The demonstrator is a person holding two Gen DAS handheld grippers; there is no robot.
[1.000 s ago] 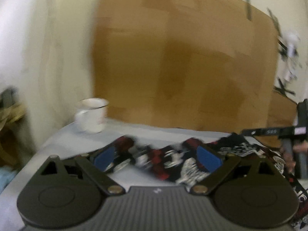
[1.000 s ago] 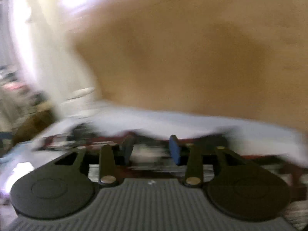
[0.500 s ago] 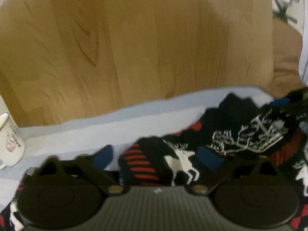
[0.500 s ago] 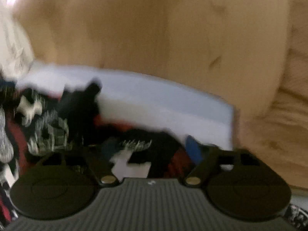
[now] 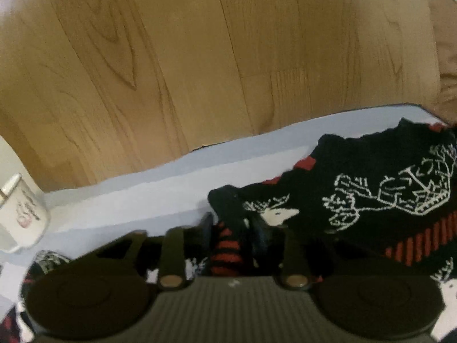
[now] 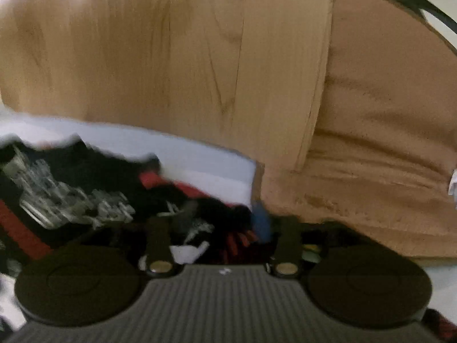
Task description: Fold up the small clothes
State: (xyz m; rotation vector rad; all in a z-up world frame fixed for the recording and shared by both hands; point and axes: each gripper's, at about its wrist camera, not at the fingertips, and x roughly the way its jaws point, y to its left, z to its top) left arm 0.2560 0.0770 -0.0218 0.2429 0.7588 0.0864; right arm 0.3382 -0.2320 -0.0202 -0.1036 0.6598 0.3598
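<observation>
Left tool point(image 5: 232, 228) is closing its jaws around a raised fold of the black, red and white patterned sweater point(image 5: 380, 197), which lies on the pale desk point(image 5: 142, 200). Right tool point(image 6: 220, 225), blurred, is opening, apparently with sweater cloth between its jaws. White mug point(image 5: 21, 214) stands left.

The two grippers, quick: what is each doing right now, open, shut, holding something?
Left gripper: jaws closing on a fold of the black-and-red knit garment.
Right gripper: jaws opening, garment fabric between them.
</observation>
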